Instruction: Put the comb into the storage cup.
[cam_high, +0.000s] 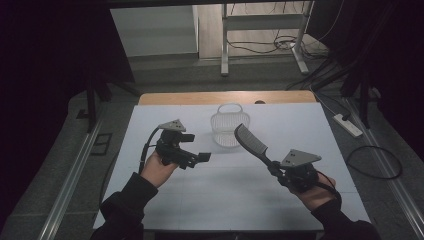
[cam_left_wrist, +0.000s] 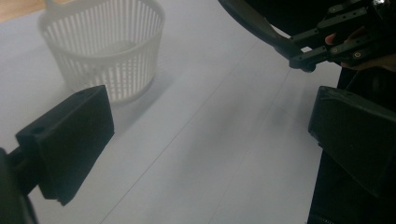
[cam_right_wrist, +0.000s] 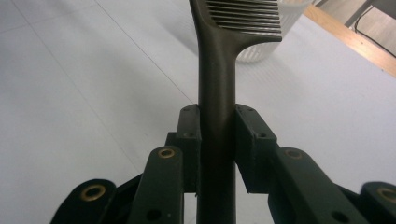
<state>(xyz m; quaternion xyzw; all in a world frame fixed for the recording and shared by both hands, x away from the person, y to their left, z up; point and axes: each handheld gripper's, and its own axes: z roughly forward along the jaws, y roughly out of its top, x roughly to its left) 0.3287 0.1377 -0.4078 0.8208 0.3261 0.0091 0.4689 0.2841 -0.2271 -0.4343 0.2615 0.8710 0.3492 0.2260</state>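
Right tongs (cam_right_wrist: 217, 140) clamped tight on the handle of a dark comb (cam_high: 251, 141), held up off the worktop (cam_high: 225, 200) near its right edge, toothed end angled toward the far edge. White slatted basket (cam_high: 226, 130) sitting upright close to the far edge, about mid-width, just past the comb's tip. Left tongs (cam_high: 199, 158) spread wide apart, nothing between them, hovering over the left half, pointed across at the comb.

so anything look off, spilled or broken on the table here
Nothing stands out. The white basket stands upright and looks intact, with nothing spilled around it. The right gripper holds the dark comb squarely by its handle, and the left gripper is open with nothing between its jaws.
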